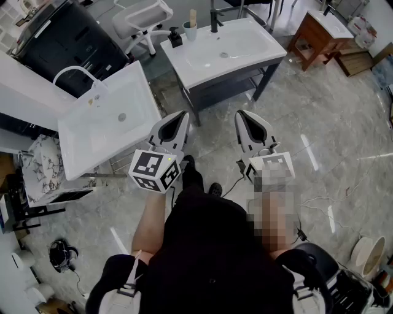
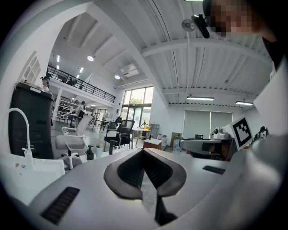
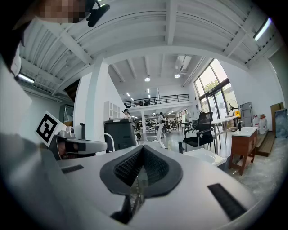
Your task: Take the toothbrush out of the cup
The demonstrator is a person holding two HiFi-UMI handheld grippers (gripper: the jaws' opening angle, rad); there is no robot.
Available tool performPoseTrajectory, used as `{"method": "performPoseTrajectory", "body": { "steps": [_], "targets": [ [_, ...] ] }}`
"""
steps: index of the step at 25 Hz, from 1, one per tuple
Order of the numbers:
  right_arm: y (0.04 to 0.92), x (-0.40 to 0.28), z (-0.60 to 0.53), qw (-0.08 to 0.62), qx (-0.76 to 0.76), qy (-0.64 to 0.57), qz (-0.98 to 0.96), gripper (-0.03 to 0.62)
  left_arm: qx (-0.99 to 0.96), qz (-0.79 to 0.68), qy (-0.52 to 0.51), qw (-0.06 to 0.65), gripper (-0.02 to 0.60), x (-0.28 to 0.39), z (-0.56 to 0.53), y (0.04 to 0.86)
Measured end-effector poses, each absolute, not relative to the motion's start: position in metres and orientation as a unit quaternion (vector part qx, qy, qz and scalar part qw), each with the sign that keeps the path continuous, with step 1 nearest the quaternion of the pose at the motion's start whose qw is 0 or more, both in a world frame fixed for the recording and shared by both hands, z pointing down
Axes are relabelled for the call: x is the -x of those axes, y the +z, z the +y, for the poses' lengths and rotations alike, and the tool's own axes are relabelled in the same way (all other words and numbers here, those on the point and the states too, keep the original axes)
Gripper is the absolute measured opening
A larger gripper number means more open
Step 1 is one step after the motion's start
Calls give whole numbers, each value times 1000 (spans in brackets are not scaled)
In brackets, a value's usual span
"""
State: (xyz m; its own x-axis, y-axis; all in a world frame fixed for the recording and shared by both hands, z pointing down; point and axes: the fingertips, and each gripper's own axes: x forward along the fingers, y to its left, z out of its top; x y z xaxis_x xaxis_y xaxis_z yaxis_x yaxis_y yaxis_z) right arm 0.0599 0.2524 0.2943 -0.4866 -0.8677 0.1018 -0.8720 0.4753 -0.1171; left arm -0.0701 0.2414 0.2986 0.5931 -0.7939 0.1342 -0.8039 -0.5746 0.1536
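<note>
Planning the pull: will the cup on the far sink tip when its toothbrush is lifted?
Possibly: the cup looks small, so probably light. The toothbrush stands upright above its rim, so a straight upward pull should drag it little.

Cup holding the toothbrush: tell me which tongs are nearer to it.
Left, by the head view. The left tongs point almost straight at the cup, well short of it; the right tongs sit level with them but farther to its right.

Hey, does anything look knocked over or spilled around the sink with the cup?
Nothing stands out. The cup stands upright at the sink's back edge, toothbrush inside, beside the soap bottle. No spill shows.
</note>
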Motion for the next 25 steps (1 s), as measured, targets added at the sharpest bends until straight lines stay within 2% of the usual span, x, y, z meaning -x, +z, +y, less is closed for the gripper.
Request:
{"method": "performPoseTrajectory", "body": {
  "steps": [16, 25],
  "targets": [
    [294, -73, 257, 19, -521, 73, -850, 31, -888, -450, 37, 90, 14, 60, 246, 298],
    [314, -72, 237, 14, -528, 100, -843, 32, -881, -458, 59, 105, 14, 80, 224, 320]
  ]
}}
